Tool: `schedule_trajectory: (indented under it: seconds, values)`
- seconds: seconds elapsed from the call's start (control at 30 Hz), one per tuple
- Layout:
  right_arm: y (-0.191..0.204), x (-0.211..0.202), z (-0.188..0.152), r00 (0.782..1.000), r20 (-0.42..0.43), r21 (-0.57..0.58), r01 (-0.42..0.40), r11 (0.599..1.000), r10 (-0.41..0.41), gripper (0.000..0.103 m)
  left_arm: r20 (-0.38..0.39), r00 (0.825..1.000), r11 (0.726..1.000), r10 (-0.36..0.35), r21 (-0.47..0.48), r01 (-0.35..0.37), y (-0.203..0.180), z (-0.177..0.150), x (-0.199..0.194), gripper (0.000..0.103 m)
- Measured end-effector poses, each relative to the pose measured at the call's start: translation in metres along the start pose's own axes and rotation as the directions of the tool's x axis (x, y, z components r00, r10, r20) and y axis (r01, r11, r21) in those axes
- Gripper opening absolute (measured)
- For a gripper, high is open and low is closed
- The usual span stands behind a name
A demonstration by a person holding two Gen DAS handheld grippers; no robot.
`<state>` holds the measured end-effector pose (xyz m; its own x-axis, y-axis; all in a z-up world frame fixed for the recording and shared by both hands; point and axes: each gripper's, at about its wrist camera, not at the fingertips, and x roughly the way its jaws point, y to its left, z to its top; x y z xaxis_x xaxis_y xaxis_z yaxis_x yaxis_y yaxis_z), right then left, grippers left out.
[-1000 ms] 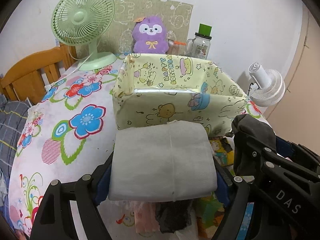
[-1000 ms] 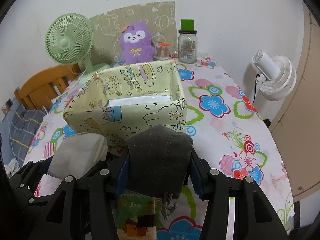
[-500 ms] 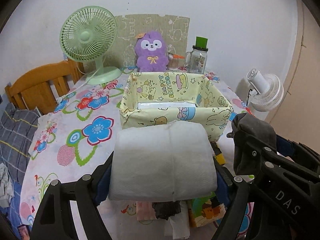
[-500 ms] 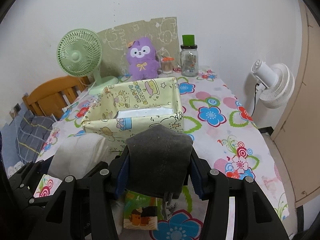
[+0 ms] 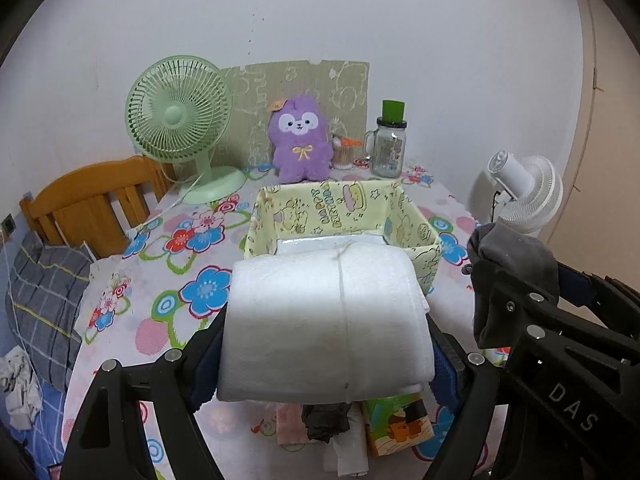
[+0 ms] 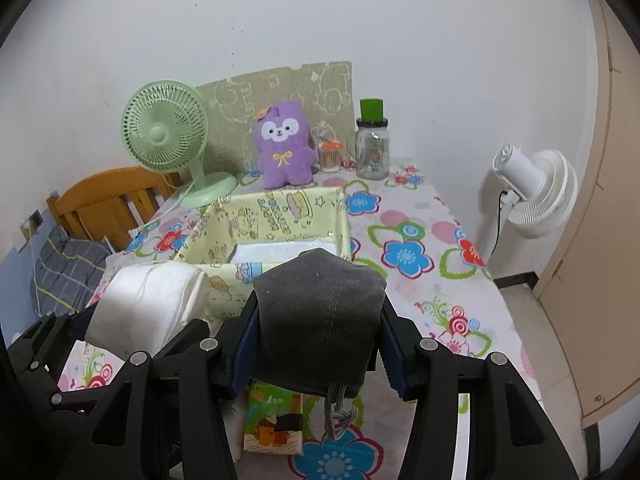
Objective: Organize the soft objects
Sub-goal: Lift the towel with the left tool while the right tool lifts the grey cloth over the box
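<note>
The left gripper [image 5: 326, 344] has its jaws spread wide and clamped on a folded white fleecy cloth bundle [image 5: 326, 320], held above the floral-print worktop [image 5: 132, 304]. Just beyond it stands the pale yellow cartoon-print fabric box [image 5: 416, 236], open-topped with a white sheet on its floor. To the right, the right gripper [image 6: 318, 346] holds a folded dark grey knit garment [image 6: 320, 316] in jaws at about half spread, its grey drawstring [image 6: 336, 412] dangling.

Likely both bundles go into the box. Carry each clear over the near wall, lower one at a time so the grippers don't collide, and release only once the cloth rests flat. Watch that the drawstring doesn't snag the rim.
</note>
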<state>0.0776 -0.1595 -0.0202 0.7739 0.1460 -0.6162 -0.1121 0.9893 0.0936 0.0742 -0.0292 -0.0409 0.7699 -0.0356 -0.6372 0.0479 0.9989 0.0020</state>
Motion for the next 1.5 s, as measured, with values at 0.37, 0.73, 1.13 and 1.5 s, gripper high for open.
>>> schedule_trajectory:
  seconds: [0.37,0.73,1.13,1.5]
  values:
    - [0.006,-0.005,0.010,0.999,0.024,-0.008,-0.032,0.999,0.033,0.056,0.044,0.999,0.998,0.004,0.054,-0.006,-0.007,0.014,-0.006,0.085]
    - [0.011,0.004,0.028,0.998,0.046,-0.042,-0.032,0.999,0.034,0.057,0.062,0.998,0.997,-0.019,0.075,0.015,-0.011,0.032,0.003,0.085]
    - [0.022,0.028,0.052,0.998,0.042,-0.078,-0.034,0.996,0.037,0.057,0.055,0.998,0.997,-0.013,0.071,0.009,-0.004,0.050,0.022,0.085]
    - [0.023,0.051,0.067,0.999,0.030,-0.075,-0.021,0.997,0.023,0.057,0.041,0.999,0.997,-0.020,0.075,0.017,-0.001,0.066,0.044,0.085]
